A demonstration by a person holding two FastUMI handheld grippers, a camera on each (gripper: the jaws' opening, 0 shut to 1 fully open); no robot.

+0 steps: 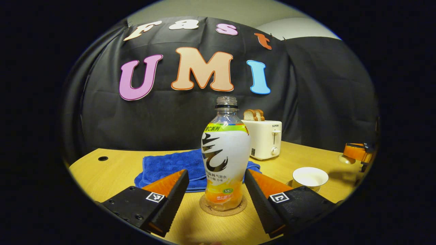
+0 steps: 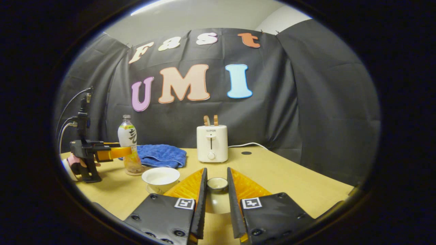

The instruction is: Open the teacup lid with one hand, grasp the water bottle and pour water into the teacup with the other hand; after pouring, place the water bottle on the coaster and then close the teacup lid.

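Yellow table [image 2: 289,177] holds it all. Right tongs [image 2: 217,194] pinch the lid [image 2: 217,184]. Left tongs [image 1: 216,190] are spread around the bottle [image 1: 224,153] on its coaster [image 1: 223,208]. Cup [image 1: 310,177] sits at 3 o'clock, open. A weak pinch could drop the lid.

A clear plastic water bottle [image 1: 224,154] stands upright on a round cork coaster [image 1: 223,207], between the left claw's [image 1: 216,183] spread fingers.

Staged recording booth: black cloth wall [image 2: 279,102], wooden table [image 2: 289,177], toaster [image 2: 212,143]
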